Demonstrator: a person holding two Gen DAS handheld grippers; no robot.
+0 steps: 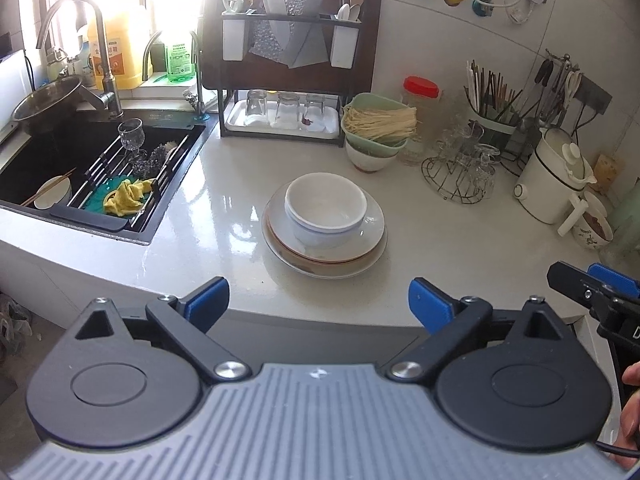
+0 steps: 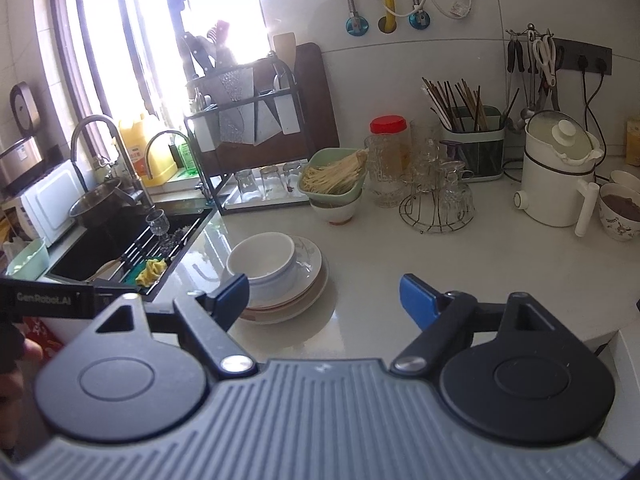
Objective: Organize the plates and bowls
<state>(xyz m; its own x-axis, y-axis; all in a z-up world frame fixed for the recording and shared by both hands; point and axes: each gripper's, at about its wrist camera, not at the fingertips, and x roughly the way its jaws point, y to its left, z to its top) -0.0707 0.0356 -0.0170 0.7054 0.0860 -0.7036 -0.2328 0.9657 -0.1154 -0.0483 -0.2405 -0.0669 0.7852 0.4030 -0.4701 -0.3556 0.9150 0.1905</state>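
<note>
White bowls [image 1: 325,211] sit nested on stacked plates [image 1: 324,258] mid-table [image 1: 460,248], consolidating the footprint; left gripper [image 1: 318,304] and right gripper [image 2: 324,300] hover short of them, fingers spread, empty.

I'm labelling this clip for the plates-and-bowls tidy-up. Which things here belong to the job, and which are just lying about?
Job: white bowl; stacked plates under it; bowl in the sink.
Lying about: noodle basket, red-lidded jar, chopstick holder, white kettle, yellow cloth.
</note>
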